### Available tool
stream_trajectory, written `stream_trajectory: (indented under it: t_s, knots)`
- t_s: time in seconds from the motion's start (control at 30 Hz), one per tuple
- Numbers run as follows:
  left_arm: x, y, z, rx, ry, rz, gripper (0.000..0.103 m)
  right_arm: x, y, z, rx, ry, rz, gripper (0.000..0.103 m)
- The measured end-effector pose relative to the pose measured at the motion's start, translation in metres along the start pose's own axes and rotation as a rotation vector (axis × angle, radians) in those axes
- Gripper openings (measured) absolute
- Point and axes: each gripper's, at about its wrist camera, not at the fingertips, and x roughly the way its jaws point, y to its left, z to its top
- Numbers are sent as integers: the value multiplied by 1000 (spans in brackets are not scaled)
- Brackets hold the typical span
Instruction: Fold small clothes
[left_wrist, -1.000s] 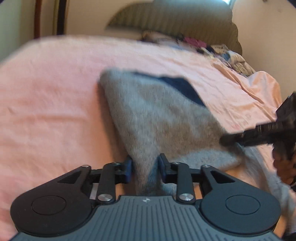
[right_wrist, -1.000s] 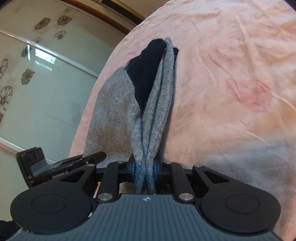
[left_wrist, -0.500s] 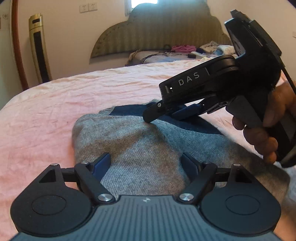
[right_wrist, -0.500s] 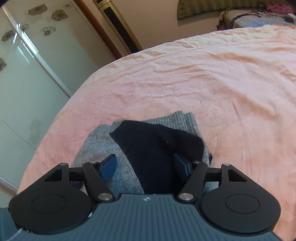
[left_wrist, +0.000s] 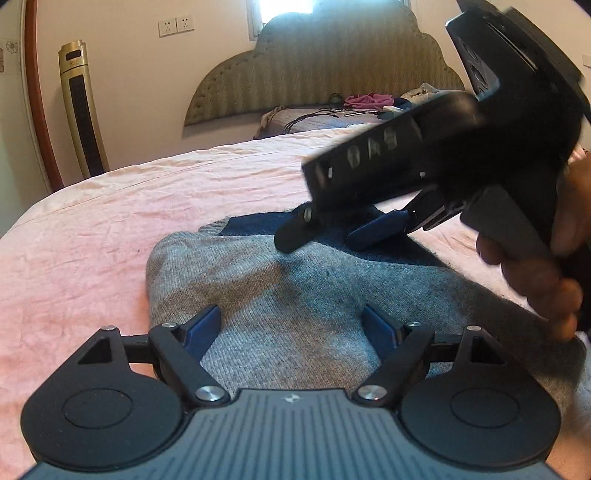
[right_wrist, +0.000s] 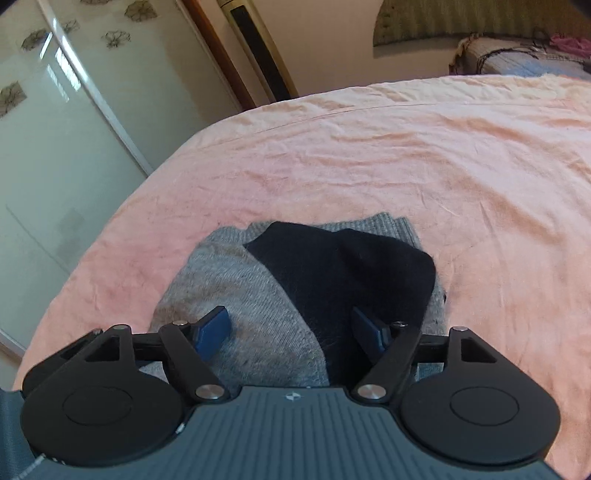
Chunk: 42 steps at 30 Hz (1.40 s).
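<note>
The grey knit garment (left_wrist: 295, 295) with a dark navy patch (right_wrist: 343, 266) lies folded and flat on the pink bedsheet (left_wrist: 110, 229), near the bed's left edge. The left gripper (left_wrist: 291, 328) hangs over it spread wide, gripping nothing. The right gripper (right_wrist: 290, 328), jaws just widened, hovers over the navy part, empty. A hand (left_wrist: 546, 280) holds it. Beyond stand a padded headboard (left_wrist: 332, 66) and a tower fan (left_wrist: 81, 103).

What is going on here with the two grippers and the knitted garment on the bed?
A person holds a gripper in each hand over a small grey knitted garment with a dark navy panel, which lies folded on the pink bedsheet. The left gripper is open, gripping nothing. The right gripper has just been opening; its pads do not pinch the cloth. Both have let go.
</note>
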Motion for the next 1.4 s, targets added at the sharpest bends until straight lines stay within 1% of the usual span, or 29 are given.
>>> stream_trajectory:
  t_s: [0.07, 0.13, 0.17, 0.23, 0.27, 0.3, 0.33, 0.4, 0.47, 0.53, 0.57, 0.63, 0.67, 0.73, 0.77, 0.8, 0.83, 0.87, 0.97, 1.07, 1.13, 1.17, 1.2, 1.23, 1.27, 1.3, 1.33, 1.37, 1.4]
  knots:
    - [1, 0, 1, 1, 0, -1, 84, -3, -10, 9, 101, 20, 30, 71]
    - [3, 3, 0, 0, -5, -2, 84, -10, -8, 12, 112, 29, -4, 62]
    - [3, 2, 0, 1, -8, -2, 84, -17, -5, 10, 107, 18, -16, 64]
    - [3, 2, 0, 4, -12, -1, 84, -28, 0, 0, 92, 0, 33, 69]
    - [3, 1, 0, 8, -12, 0, 84, -26, 0, -6, 88, 10, 41, 77]
    - [3, 1, 0, 10, -12, 2, 84, -18, -3, -12, 73, 36, 13, 77]
    - [0, 1, 0, 10, -18, 4, 84, -16, -4, -18, 30, 12, 5, 76]
    - [-16, 4, -2, -18, -45, 1, 84, -23, -7, -19, 66, -6, 16, 75]
    - [-43, 17, -9, -91, -75, -23, 84, -42, -8, -16, 139, -10, 43, 76]
    - [-70, 38, -25, -222, -76, -74, 85, -73, -10, -23, 142, -59, 99, 80]
    - [-78, 50, -35, -309, -48, -112, 85, -87, -13, -29, 142, -70, 111, 87]
    - [-81, 71, -56, -497, 53, -194, 84, -107, -27, -48, 160, -47, 124, 88]
    - [-80, 77, -66, -573, 95, -233, 84, -111, -35, -58, 174, -20, 125, 84]
    - [-82, 82, -77, -645, 94, -290, 83, -110, -50, -77, 206, 50, 148, 72]
    - [-79, 83, -79, -678, 110, -328, 80, -105, -53, -85, 214, 90, 151, 55]
    - [-74, 84, -78, -720, 137, -380, 61, -100, -53, -91, 213, 125, 152, 46]
    - [-67, 83, -77, -748, 174, -406, 46, -95, -52, -97, 211, 153, 160, 44]
    - [-62, 82, -75, -752, 210, -383, 20, -92, -49, -102, 209, 153, 184, 41]
    - [-61, 83, -66, -712, 220, -332, 13, -83, -45, -104, 216, 171, 207, 26]
    - [-82, 84, -57, -585, 183, -287, 12, -91, -26, -104, 123, 175, 202, 25]
    - [-79, 80, -62, -503, 235, -223, 14, -91, -16, -111, 61, 195, 174, 24]
    - [-79, 78, -64, -478, 242, -204, 19, -88, -15, -115, 35, 191, 152, 20]
    - [-86, 75, -64, -459, 225, -183, 22, -89, -18, -115, 41, 177, 164, 21]
    - [-95, 71, -61, -430, 203, -154, 24, -89, -21, -112, 69, 179, 176, 24]
    - [-107, 66, -57, -392, 167, -114, 31, -92, -23, -107, 87, 171, 177, 37]
    - [-121, 60, -54, -344, 113, -75, 43, -100, -22, -99, 92, 133, 154, 47]
    - [-130, 52, -51, -305, 57, -51, 54, -109, -21, -90, 89, 78, 143, 52]
    - [-135, 45, -49, -269, 8, -42, 78, -117, -19, -79, 88, 26, 149, 56]
    - [-136, 35, -47, -225, -28, -40, 83, -120, -14, -66, 84, -12, 171, 56]
